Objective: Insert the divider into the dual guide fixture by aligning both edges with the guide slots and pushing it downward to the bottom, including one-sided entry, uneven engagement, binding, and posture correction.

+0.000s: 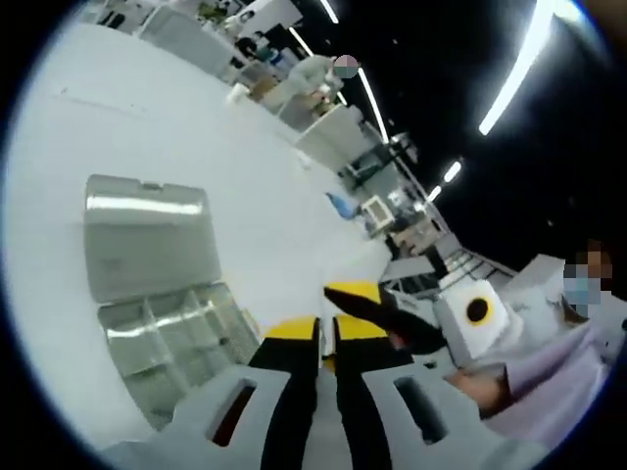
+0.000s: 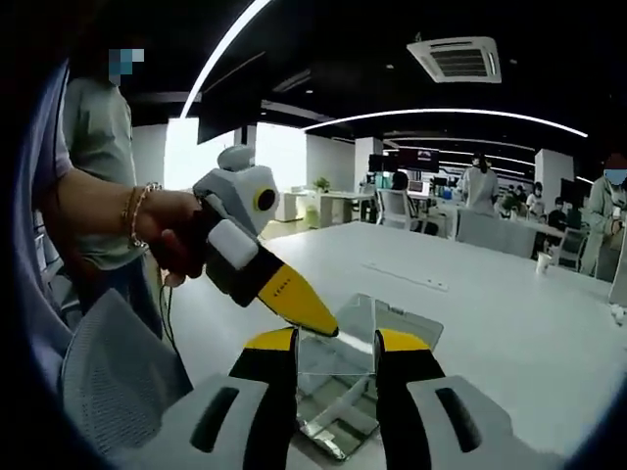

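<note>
A clear compartment box [image 1: 167, 338] with its lid [image 1: 147, 235] folded back lies on the white table; it also sits just below my right jaws as the box [image 2: 328, 426]. In the right gripper view a clear divider [image 2: 338, 364] stands upright between the jaws of my right gripper [image 2: 336, 343], its two side edges against their inner faces, above the box. My left gripper [image 2: 312, 315], held by a hand, is shut, and its yellow tip touches the divider's upper left corner. In the left gripper view the left gripper [image 1: 325, 328] is shut on nothing, with the right gripper [image 1: 358, 294] just beyond it.
The white table [image 1: 196, 127] stretches far beyond the box. A person in a light sleeve [image 1: 549, 377] stands at its edge. Desks, chairs and other people [image 2: 480, 186] fill the room behind. A small cup [image 2: 542, 262] stands on the far right of the table.
</note>
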`<state>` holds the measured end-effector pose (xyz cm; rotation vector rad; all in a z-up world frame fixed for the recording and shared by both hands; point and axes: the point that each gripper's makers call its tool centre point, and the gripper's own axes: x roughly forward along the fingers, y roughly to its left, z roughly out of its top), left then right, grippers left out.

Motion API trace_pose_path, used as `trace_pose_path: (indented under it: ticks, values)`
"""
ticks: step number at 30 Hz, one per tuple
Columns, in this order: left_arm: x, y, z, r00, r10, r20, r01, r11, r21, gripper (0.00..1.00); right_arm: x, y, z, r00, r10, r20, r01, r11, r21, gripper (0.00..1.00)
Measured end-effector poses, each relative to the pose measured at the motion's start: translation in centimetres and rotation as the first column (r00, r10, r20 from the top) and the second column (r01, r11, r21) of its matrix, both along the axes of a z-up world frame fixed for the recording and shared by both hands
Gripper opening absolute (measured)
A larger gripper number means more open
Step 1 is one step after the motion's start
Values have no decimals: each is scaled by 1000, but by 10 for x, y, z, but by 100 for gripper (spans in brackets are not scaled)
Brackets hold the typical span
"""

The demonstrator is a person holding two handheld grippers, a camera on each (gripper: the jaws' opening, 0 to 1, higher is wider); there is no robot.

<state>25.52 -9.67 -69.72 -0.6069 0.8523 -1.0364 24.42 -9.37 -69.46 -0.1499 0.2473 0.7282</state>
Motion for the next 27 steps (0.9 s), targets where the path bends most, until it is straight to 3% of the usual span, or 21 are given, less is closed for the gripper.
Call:
trace_pose_path:
  ticks: [16,22,26,27]
  values:
    - [4,3,2,997,29,-69,-31,999,-27,0,1,3,8,999,28,42,-28,1000,-13,25]
    - [9,8,-1,998,45,-54,-45,999,-11,0,4,-1,13,999,29,39,-29,1000,-6,25]
    - [14,18,-7,999,48,-11,-48,999,25,0,4,-8,13,999,35,28,-35,999,-18,25]
    - [15,21,-9,999,37,26,-39,998,44,0,3,-9,13,999,39,23,-39,999,-20,25]
